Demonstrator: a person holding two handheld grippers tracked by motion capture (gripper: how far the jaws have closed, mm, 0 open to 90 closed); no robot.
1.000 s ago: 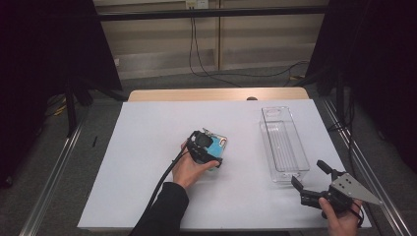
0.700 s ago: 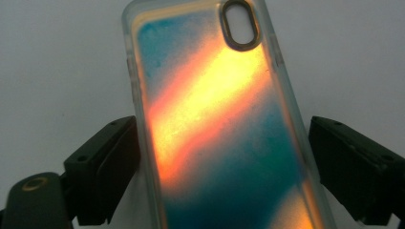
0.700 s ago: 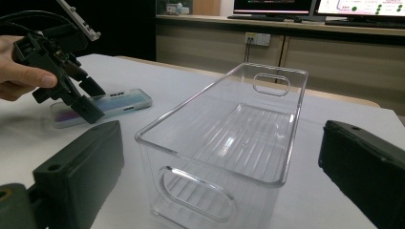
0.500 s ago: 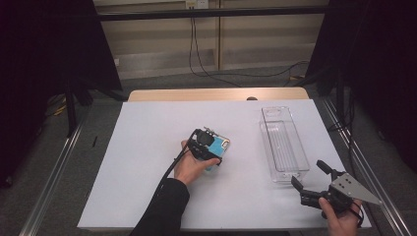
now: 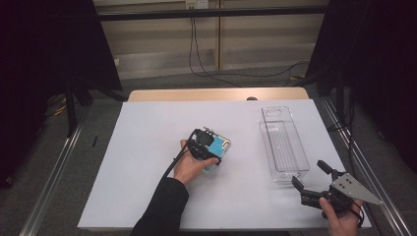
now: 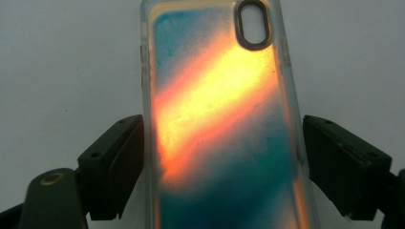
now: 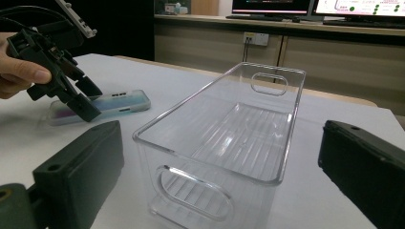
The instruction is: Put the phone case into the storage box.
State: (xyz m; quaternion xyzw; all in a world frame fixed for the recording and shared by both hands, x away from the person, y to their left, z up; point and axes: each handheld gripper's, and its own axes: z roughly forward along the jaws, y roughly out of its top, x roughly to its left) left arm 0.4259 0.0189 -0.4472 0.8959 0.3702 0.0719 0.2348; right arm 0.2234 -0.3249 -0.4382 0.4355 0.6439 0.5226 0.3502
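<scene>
Phone case (image 5: 219, 148) lies flat near the table's (image 5: 147, 187) middle, at about nine o'clock from the clear bin (image 5: 282, 142). Left gripper (image 5: 202, 142) has just been closing and its jaws now pinch the case's long edges; lifting level should keep the slick case from twisting. Right gripper (image 5: 311, 183) waits at the bin's six o'clock, jaws wide, nothing between them.

Nothing readable here, honestly. The phone case (image 6: 219, 129) is just a teal-and-orange shimmer with no logo, and the clear bin (image 7: 224, 157) is unmarked. The monitors (image 7: 305, 5) at the back are too blurry to read.
</scene>
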